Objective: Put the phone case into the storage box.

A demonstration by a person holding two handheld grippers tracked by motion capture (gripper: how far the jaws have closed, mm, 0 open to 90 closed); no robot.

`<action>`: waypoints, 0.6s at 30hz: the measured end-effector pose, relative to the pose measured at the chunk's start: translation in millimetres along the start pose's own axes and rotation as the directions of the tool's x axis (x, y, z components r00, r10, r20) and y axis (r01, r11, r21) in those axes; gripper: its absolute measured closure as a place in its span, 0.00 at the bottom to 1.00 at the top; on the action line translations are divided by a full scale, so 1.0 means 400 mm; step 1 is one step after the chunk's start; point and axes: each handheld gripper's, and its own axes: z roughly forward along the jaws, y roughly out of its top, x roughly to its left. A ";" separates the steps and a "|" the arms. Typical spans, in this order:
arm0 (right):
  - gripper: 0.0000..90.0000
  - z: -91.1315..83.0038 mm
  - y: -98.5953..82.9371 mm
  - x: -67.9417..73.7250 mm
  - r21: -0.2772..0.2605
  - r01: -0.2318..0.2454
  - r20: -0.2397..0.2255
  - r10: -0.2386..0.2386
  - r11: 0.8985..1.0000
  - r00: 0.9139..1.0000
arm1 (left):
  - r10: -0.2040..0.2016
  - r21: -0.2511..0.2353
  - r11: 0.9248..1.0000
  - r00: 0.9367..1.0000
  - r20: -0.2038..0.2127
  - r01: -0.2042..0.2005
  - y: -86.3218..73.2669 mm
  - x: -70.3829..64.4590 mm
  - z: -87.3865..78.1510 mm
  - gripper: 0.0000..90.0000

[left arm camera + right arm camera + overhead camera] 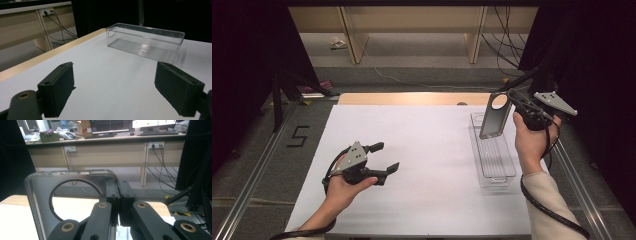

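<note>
Above the far end of the clear plastic bin [493, 160], the right gripper [512, 107] holds a grey phone case [494, 117] in the air, its jaws pressed shut on the case's edge beside the round camera cutout, as the right gripper view shows [75, 202]. The case hangs nearly upright, long axis close to vertical, cutout end uppermost and lower end pointing down toward the bin. The bin's own long axis runs away from the person. Judging by this, the step in hand is carrying the case to the bin; the next move likely calls for tipping the case until its length matches the bin's, then lowering it between the walls. Well to the left of the bin, the left gripper [387, 159] hovers over the white table sheet [422, 150], jaws wide apart and empty.
</note>
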 end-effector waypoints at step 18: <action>0.99 0.016 -0.001 -0.004 0.000 0.002 0.006 -0.002 1.000 1.000 | 0.000 0.000 1.000 1.000 0.000 0.000 0.000 0.000 0.000 0.18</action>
